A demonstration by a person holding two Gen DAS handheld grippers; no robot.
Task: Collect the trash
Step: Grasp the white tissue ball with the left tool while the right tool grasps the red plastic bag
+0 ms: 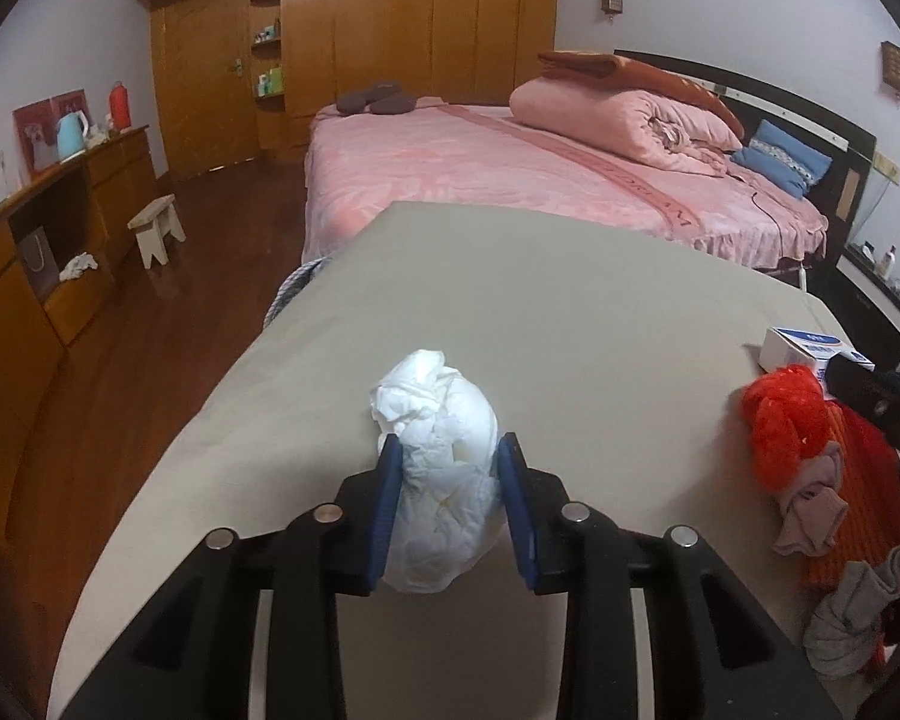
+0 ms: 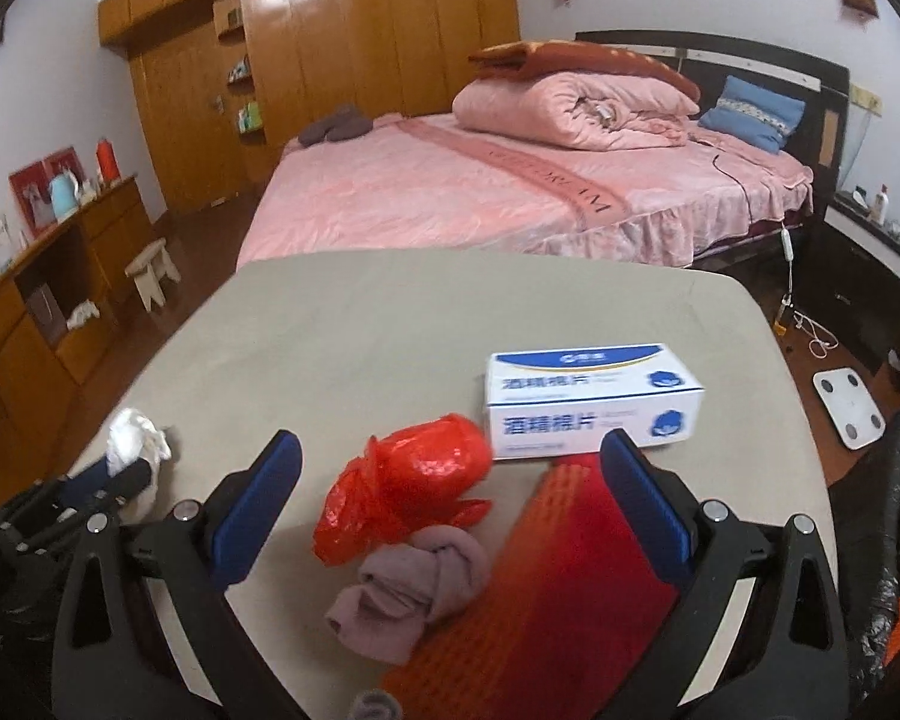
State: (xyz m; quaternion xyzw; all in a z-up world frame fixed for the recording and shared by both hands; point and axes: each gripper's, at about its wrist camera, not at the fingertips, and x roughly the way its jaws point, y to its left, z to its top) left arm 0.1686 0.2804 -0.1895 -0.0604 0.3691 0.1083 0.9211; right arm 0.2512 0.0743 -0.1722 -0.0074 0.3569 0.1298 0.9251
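Two grippers are working over our beige table (image 1: 570, 324): our left gripper (image 1: 448, 456) is clamping a crumpled white paper wad (image 1: 441, 480) between its blue pads, just above the tabletop. Our right gripper (image 2: 450, 468) is hovering wide open, gripping nothing, over a red plastic bag (image 2: 414, 486) (lying against a mauve cloth (image 2: 414, 588)) near a white-and-blue box (image 2: 591, 399).

Left tool (image 1: 448, 450) clamped — right tool (image 2: 450, 450) wide apart
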